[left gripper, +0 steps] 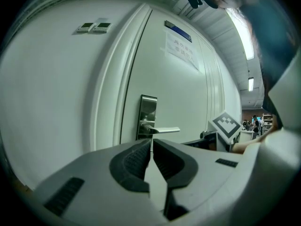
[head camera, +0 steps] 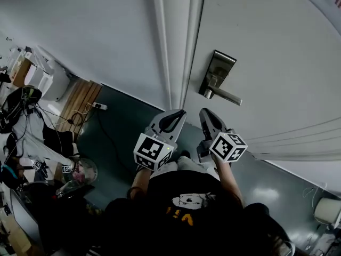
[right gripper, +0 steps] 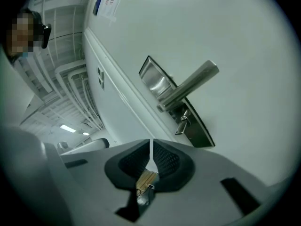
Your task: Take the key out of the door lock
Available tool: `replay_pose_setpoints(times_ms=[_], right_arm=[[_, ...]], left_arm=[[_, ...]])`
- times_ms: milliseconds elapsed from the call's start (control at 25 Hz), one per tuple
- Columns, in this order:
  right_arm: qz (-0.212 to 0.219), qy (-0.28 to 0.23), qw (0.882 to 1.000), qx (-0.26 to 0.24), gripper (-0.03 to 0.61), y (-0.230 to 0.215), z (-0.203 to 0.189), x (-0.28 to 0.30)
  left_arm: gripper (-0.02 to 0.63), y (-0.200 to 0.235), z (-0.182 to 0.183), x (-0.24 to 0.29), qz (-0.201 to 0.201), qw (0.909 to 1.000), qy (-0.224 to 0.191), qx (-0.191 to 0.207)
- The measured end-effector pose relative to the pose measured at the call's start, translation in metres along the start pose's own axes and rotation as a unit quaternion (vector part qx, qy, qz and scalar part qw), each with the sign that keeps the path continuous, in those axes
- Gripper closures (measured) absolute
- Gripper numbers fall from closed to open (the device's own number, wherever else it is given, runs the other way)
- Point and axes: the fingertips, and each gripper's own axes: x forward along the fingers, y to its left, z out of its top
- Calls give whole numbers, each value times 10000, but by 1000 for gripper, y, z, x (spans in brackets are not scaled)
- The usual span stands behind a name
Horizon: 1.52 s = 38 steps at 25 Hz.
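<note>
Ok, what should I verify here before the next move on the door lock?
1. Left gripper empty: ok, jaws together with nothing between them.
2. Right gripper free to grasp: not ok, it is shut on a brass-coloured piece.
3. Key in the lock plate: cannot tell. A small metal piece sticks out below the lever handle; it could be a key or a thumb-turn.
4. Grippers apart from the door: ok in the head view.
5. Way to the lock plate unobstructed: ok.
</note>
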Motion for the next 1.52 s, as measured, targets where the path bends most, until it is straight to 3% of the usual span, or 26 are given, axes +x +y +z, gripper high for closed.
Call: replay_pose_setpoints(times_ms=[360,640,760,1520], right_arm=[[270,66,9976,635,569,-28,6,14],[302,46,9962,815,566,-35,5,20],[339,45,9945,989,508,-38,4,25],[-458,-981,9783,1766,476,-47,11,30]], left_arm=[[591,-2,4,29,121,9998,40,145],[591,-4,1,34,79,9997,128,193],[591,-2,3,38,0,9997,128,211],[591,15,5,13,-967,9944,263,335]])
